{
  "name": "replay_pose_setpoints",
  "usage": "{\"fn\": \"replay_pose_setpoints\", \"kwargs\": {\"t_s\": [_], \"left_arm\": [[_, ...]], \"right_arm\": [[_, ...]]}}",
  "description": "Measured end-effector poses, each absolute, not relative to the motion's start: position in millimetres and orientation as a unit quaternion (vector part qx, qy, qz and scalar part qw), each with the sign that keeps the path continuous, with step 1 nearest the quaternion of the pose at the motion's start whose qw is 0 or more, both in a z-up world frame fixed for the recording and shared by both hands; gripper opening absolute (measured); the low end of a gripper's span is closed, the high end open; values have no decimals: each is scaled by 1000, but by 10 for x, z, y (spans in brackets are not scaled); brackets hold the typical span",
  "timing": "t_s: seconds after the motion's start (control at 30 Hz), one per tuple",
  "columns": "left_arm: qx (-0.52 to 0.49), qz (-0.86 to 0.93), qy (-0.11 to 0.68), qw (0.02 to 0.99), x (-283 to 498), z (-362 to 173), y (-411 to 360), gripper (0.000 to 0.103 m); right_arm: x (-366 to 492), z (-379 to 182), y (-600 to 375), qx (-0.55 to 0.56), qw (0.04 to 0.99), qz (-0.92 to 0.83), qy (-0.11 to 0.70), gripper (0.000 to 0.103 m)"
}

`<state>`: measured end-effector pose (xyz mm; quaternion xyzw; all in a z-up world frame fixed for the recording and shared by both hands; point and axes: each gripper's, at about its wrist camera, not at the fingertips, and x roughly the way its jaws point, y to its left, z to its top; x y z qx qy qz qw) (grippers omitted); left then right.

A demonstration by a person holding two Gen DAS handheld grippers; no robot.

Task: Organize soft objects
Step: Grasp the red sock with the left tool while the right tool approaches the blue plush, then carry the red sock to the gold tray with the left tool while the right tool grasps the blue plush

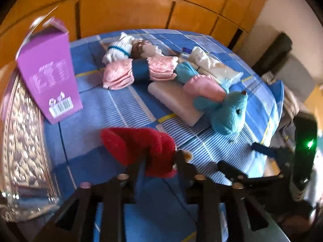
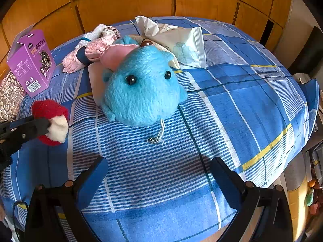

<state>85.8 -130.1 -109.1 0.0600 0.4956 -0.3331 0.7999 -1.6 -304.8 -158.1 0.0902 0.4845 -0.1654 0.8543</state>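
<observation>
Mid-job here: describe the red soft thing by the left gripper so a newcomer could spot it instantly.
On the blue checked bedspread, look at the near left part, in front of the upright purple carton. There the left gripper has the red plush piece between its fingers. It is the only red item, with a cream patch, unlike the blue plush toy beside it.

1 blue plush toy (image 2: 141, 88), 1 purple box (image 2: 32, 62), 1 red sock (image 2: 49, 111)

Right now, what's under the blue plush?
The blue plush lies partly on a pale pink pad, head overhanging onto the checked bedsheet. The pad's middle is covered.
</observation>
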Motion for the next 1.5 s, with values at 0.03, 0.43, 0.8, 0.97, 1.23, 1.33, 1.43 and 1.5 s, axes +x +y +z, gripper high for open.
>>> {"fn": "replay_pose_setpoints", "kwargs": {"t_s": [0.03,0.43,0.8,0.97,1.23,1.33,1.43,1.5], "left_arm": [[51,-328,494,804,870,-1076,-1278,55],[114,-288,467,828,827,-1242,-1428,25],[89,-343,417,837,840,-563,-1473,22],[75,-349,376,855,1199,61,-1679,22],[28,-227,370,901,2456,541,-1321,22],[-2,-171,368,914,2691,591,-798,22],[-43,-126,368,920,2730,607,-110,22],[-46,-98,361,926,2615,592,297,22]], "right_arm": [[-16,-1579,-3046,90,854,-165,485,103],[-114,-1226,-3292,119,868,-149,458,95],[261,-1137,-3289,92,889,-71,442,94],[459,-1255,-3236,81,885,-64,453,74],[506,-1317,-3229,71,885,-69,454,68],[513,-1333,-3232,72,885,-68,455,68],[508,-1352,-3217,65,884,-68,457,68],[506,-1377,-3209,62,883,-73,459,68]]}}
